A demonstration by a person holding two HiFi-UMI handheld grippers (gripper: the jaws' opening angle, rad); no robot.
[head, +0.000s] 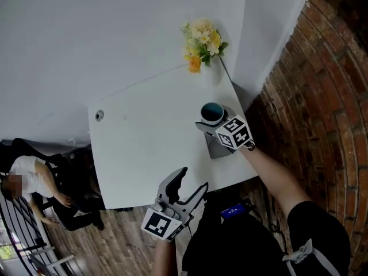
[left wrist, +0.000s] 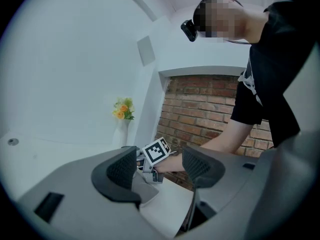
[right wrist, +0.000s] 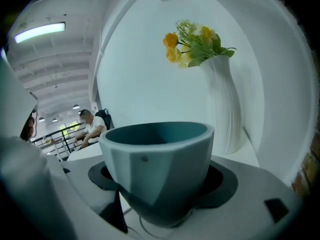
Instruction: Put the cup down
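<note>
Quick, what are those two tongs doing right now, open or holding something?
Left tongs: open, holding nothing.
Right tongs: closed on the teal cup.

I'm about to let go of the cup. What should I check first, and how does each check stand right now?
1. Right gripper shut on the cup: ok.
2. Cup upright: ok.
3. Cup over the table, inside its edge: ok.
4. Cup base touching the table: cannot tell.
5. Vase apart from the cup: ok.
6. Left gripper open, empty, away from the cup: ok.
</note>
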